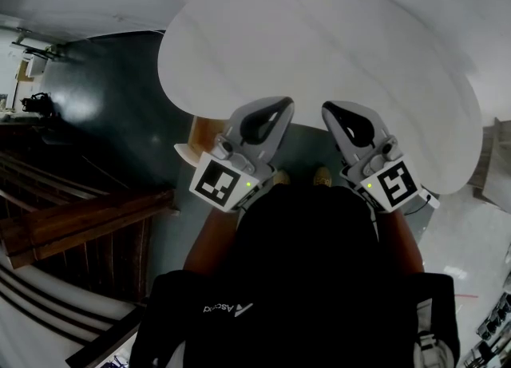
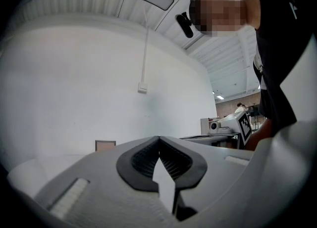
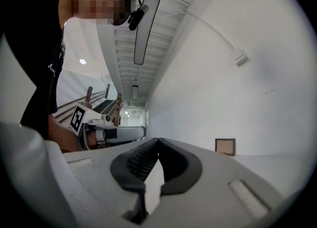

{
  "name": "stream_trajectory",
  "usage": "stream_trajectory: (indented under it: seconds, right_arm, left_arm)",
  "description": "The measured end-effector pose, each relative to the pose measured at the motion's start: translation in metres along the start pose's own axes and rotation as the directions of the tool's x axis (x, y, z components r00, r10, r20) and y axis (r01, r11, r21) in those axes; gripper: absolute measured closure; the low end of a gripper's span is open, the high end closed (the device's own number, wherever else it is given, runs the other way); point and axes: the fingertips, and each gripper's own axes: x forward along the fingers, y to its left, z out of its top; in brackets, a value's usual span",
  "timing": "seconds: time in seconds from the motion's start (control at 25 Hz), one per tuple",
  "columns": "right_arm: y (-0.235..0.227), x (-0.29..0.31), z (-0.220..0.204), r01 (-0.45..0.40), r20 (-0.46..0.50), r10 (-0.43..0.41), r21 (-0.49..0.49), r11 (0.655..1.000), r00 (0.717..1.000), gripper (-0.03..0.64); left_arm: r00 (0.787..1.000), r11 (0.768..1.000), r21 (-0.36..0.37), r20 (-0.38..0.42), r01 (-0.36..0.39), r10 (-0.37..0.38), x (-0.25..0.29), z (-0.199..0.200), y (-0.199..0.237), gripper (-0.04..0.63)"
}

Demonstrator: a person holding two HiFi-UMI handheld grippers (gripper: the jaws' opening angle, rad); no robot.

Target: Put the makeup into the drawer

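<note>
Jaws clenched empty, left gripper (image 1: 281,107) and right gripper (image 1: 331,109) hover at the near edge of the counter (image 1: 319,31), makeup nowhere visible.

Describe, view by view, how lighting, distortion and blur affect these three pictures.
Head view: fisheye bends the white table; the black shirt is underexposed. Left gripper view: evenly bright wall, dark vignetted corners, mosaic patch added. Right gripper view: same vignette; far stairs small and soft.

White round table (image 1: 319,47), dark floor (image 1: 104,119)
</note>
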Motion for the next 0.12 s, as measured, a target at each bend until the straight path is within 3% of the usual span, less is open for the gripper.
stream_trajectory:
  seconds: [0.12]
  right_arm:
    - [0.0044, 0.0133, 0.0123, -0.008, 0.000, 0.008, -0.001, 1.000, 1.000, 0.614]
  left_arm:
    - [1.000, 1.000, -0.005, 0.000, -0.003, 0.003, -0.0039, 0.0134, 0.0103, 0.584]
